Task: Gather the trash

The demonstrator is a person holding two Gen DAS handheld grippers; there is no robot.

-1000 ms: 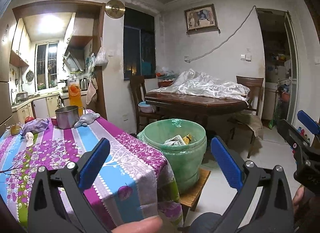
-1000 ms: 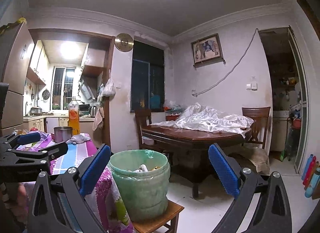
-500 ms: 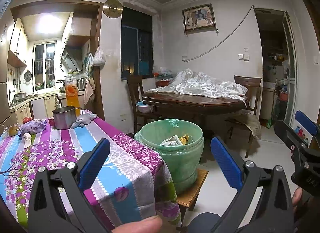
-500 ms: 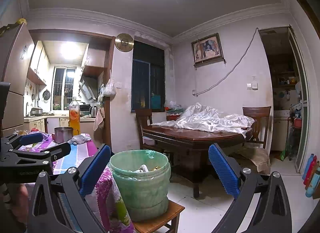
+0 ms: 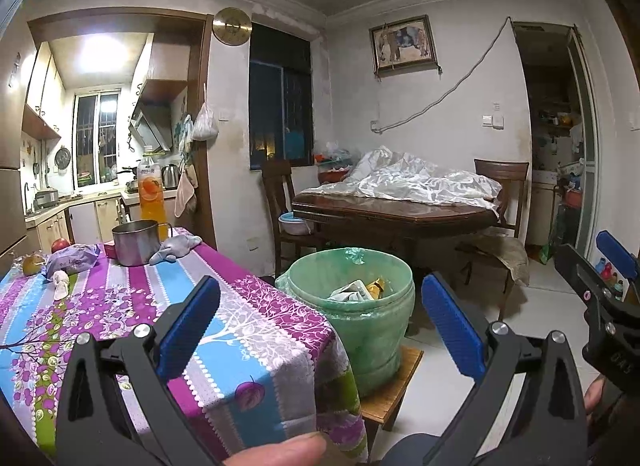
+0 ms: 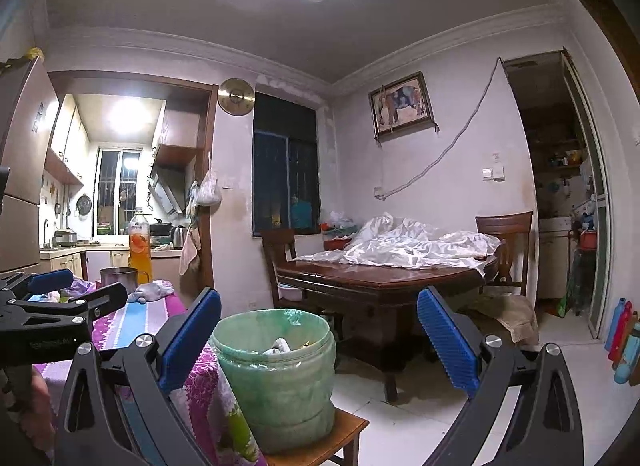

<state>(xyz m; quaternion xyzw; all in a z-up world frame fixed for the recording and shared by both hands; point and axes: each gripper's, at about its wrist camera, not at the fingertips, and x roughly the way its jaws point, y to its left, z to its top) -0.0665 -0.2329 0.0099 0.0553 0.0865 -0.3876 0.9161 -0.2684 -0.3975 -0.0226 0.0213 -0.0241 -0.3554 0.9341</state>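
Little changed over the last second: left view drifted slightly toward the tablecloth, right view almost fixed. Left gripper [image 5: 320,330] spread wide, nothing between the blue pads; right gripper [image 6: 318,340] likewise released and bare. Probably between pickups, lining up the next piece. Green-lined bin [image 5: 352,306] on a low wooden stool [image 5: 394,384] just off the table's right edge, crumpled paper and a yellow wrapper already inside. Likely trash left: white scrap [image 5: 60,281] and purple packet [image 5: 72,261] near the far left corner of the table [image 5: 240,346], beside a steel pot [image 5: 135,241]
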